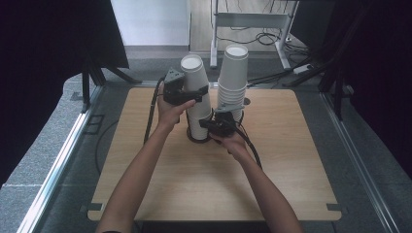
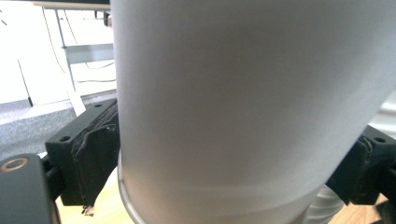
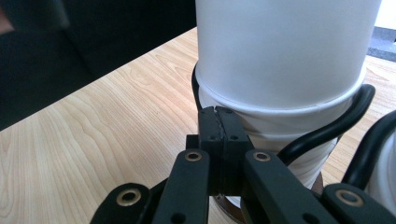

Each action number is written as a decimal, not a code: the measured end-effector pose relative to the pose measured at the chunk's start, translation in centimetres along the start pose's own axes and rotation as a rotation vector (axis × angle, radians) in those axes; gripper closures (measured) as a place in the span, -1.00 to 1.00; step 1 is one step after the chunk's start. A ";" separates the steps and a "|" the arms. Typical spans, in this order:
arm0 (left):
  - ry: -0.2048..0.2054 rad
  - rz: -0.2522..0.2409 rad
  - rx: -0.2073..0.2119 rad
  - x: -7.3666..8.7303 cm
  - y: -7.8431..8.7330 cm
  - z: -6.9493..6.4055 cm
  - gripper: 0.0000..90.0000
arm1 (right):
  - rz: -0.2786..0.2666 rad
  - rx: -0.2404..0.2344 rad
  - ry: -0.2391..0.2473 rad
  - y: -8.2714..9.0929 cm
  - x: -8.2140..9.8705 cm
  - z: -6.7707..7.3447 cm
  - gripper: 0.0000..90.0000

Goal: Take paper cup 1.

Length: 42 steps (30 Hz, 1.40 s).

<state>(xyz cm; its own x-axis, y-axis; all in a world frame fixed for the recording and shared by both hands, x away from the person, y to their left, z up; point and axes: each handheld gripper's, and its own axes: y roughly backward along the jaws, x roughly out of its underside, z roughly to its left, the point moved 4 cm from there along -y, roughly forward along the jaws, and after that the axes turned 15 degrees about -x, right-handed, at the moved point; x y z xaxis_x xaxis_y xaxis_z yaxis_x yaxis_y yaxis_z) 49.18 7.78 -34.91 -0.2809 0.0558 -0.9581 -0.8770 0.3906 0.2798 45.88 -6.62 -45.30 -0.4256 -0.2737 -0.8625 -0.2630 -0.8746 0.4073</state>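
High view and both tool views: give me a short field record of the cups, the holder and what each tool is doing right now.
surface: wooden table
left stack: white paper cups, upside down, in a black wire holder
right stack: taller stack of white cups, upside down, beside the first
left tool: jaws on either side of the left stack's upper cup, clamped on it
right tool: jaws pressed together low against the left stack's base; whether they pinch the wire is unclear
hands: person's left hand, right hand

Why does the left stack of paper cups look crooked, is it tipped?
Tipped. The left stack of cups leans away from the right stack, which stands straight; the left gripper clamps its side.
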 end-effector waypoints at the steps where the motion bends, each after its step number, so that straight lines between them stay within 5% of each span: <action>1: 0.004 -0.008 0.008 -0.3 0.4 0.0 -0.80 | -0.004 -0.002 0.000 0.0 0.0 0.0 1.00; 9: 0.001 -0.048 0.026 -1.2 2.3 -0.2 -0.80 | -0.004 0.006 0.014 0.3 0.3 -0.1 1.00; 19: -0.049 -0.097 0.064 -2.1 5.7 -0.9 -0.80 | -0.022 -0.010 0.003 1.1 0.9 0.4 1.00; 35: -0.097 -0.091 0.114 1.4 8.7 -2.2 -0.80 | -0.071 0.015 0.071 4.6 2.6 1.9 0.95; 42: -0.082 -0.081 0.136 3.8 9.6 -2.5 -0.80 | -0.084 0.003 0.065 5.4 4.5 2.7 0.75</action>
<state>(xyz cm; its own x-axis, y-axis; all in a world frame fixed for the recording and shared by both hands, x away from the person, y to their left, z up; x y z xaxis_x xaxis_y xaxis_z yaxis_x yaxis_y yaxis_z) 38.74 9.40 -35.69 -0.1741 0.0914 -0.9805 -0.8330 0.5174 0.1961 40.22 -11.53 -46.13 -0.3452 -0.2245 -0.9113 -0.2982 -0.8944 0.3333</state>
